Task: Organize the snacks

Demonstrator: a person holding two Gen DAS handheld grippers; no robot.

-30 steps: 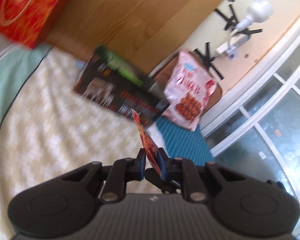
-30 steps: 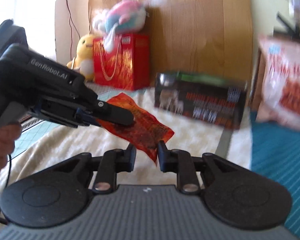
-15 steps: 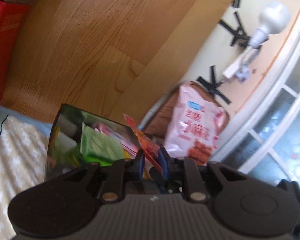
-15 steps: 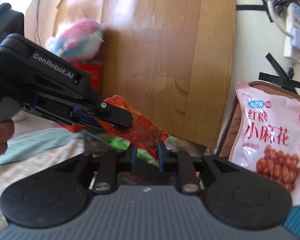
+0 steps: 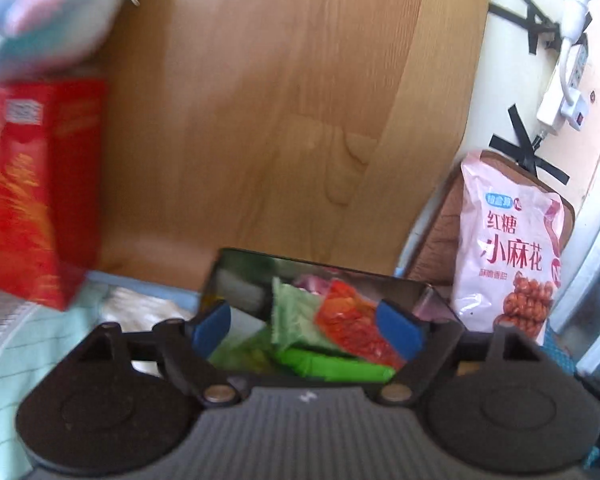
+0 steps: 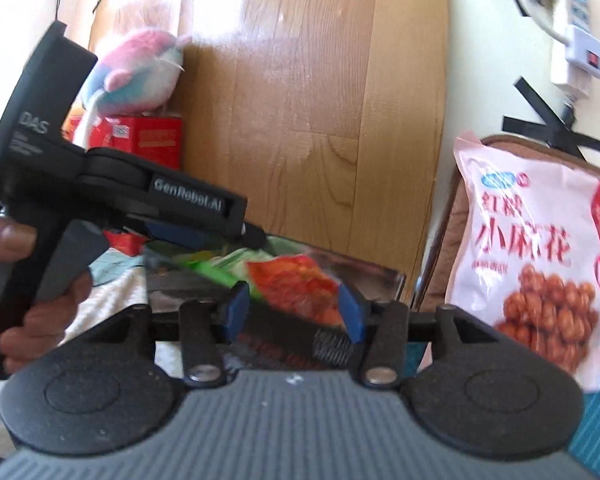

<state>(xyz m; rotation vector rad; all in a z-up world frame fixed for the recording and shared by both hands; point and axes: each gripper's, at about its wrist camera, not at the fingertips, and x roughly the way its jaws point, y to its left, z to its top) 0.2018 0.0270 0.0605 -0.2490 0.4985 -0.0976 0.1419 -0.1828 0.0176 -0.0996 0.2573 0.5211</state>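
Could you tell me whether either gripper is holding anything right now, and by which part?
Nothing is held. Both the left gripper and right gripper are opening, and the crinkly red-orange snack packet sits loose between their pads over the open dark box.

Bright daylight glares on the wooden board (image 6: 300,80); both fisheye views bend at edges, blurred leftward.

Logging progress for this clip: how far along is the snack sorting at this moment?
Done: green packets already lie in the dark box. In hand: both the left gripper and right gripper are opening around the red snack packet, now over the box. Left: the big pink bag leans outside, beside the box.
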